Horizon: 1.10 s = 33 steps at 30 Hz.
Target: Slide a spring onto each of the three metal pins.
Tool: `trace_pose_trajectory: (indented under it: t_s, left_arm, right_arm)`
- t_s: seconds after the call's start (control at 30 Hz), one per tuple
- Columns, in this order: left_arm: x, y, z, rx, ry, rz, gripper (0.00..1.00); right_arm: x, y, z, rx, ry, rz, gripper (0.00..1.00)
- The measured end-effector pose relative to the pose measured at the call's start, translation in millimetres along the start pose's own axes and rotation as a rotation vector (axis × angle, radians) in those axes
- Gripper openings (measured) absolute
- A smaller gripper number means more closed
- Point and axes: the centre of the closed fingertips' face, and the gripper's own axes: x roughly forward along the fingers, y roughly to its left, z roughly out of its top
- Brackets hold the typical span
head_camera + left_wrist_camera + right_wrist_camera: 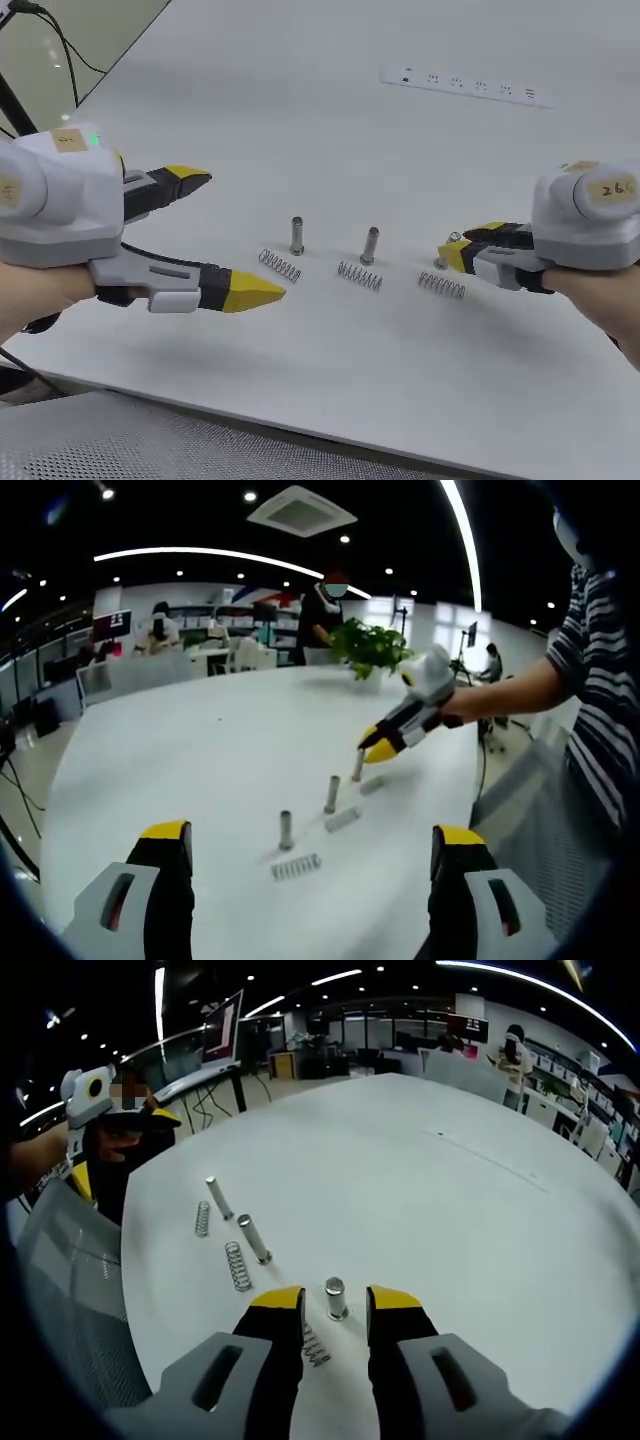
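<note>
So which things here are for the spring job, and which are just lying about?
For the job: three pins, three springs, left hand-held gripper, right hand-held gripper.
Lying about: power strip, black cable.

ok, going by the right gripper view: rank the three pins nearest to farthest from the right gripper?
1. Right-end pin: upright between the open jaws of the right gripper.
2. Middle pin: next along the row, up and left in that view.
3. Left-end pin: farthest, at the row's other end.
</note>
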Motion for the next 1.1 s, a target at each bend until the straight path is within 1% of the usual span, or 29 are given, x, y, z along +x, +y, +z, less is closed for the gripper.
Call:
trace_pose_trajectory:
  t_s: [0.23,0.47,0.53,0.73,0.83,0.97,1.0,1.1]
  left_arm:
    - [1.2,2.0,-1.3,-0.002,0.008,-0.003,0.97]
    - [2.5,3.4,-2.3,-0.002,0.014,-0.008,0.97]
    - [2.8,3.8,-2.4,-0.001,0.017,-0.008,0.97]
    - [2.4,4.1,-2.3,0.004,0.02,-0.012,0.96]
    - [1.7,4.5,-3.1,0.004,0.021,-0.012,0.96]
    - [1.0,3.0,-3.0,0.001,0.013,-0.019,0.97]
    - [0.8,2.8,-2.9,0.001,0.011,-0.019,0.97]
    - [0.1,2.8,-3.0,-0.001,0.004,-0.022,0.97]
  right_arm:
    - [-5.0,2.2,0.9,-0.002,-0.012,0.014,0.27]
    - [-10.4,4.9,1.3,-0.035,-0.017,0.024,0.29]
    - [-13.0,5.3,3.4,-0.05,-0.026,0.024,0.3]
    - [-21.4,8.9,6.0,-0.12,-0.043,0.037,0.32]
    - [-24.7,10.6,3.1,-0.157,-0.031,0.038,0.32]
    - [-28.4,14.8,1.8,-0.23,-0.026,0.051,0.33]
    - [-29.0,16.1,1.6,-0.259,-0.022,0.054,0.33]
    - [-30.0,19.7,-0.4,-0.305,-0.007,0.066,0.33]
